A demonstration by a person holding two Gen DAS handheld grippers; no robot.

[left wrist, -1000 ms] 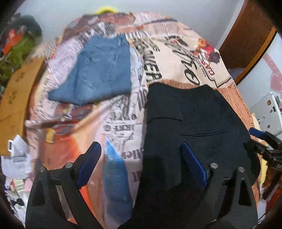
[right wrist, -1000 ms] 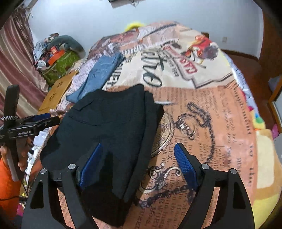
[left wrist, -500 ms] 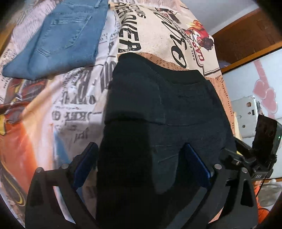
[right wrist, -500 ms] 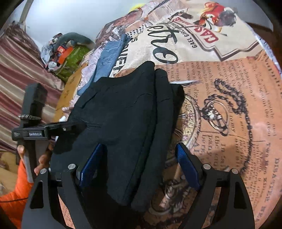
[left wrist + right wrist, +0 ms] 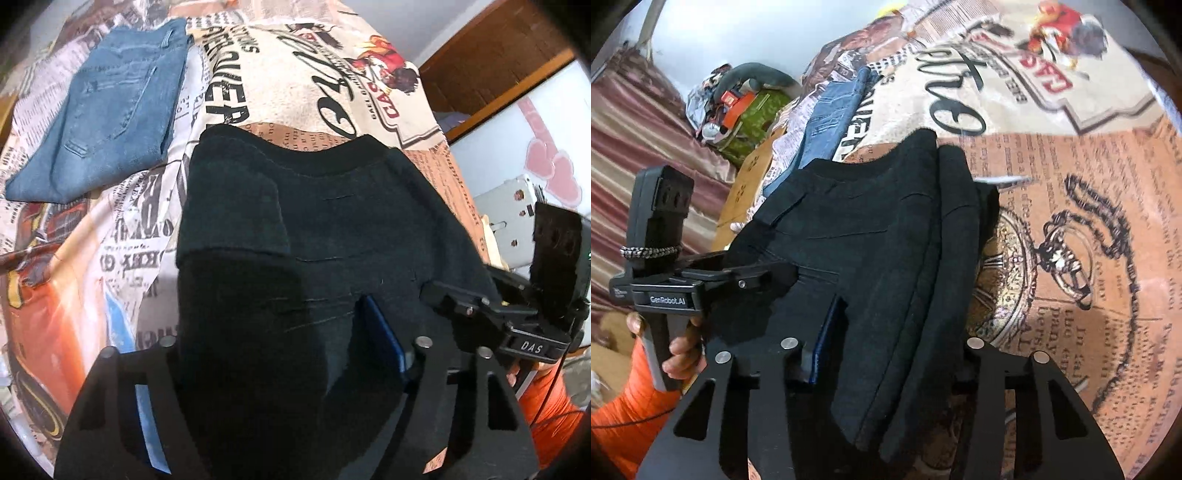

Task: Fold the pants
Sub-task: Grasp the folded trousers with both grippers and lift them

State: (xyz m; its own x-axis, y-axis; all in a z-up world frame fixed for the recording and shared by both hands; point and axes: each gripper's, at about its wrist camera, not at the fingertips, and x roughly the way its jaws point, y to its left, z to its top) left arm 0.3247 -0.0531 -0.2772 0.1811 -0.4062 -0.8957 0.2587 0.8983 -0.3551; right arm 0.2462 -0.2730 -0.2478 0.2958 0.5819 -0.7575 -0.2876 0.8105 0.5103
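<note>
Gripping the near end of the black pants (image 5: 280, 229), both of my tools have just been closing, with cloth between the jaws of each. My left gripper (image 5: 266, 354) straddles the near left portion of the folded stack; its right blue pad (image 5: 380, 339) presses into the fabric, while the left pad is hidden under the cloth, so I think it is clamped but cannot swear to it. My right gripper (image 5: 886, 354) has drawn in tighter on the stacked right edge of the pants, the blue pad (image 5: 823, 343) on its left side pushed against the dark layers and the other pad buried beneath them.

The pants lie folded on the newspaper-print bedspread (image 5: 303, 74), waistband away from me, with a pocket flap on the left side. Folded blue jeans (image 5: 110, 110) rest well apart at the far left of the bed. In the right wrist view my left hand (image 5: 683, 350), in an orange sleeve (image 5: 624, 402), grips its handle just beside the pants.
</note>
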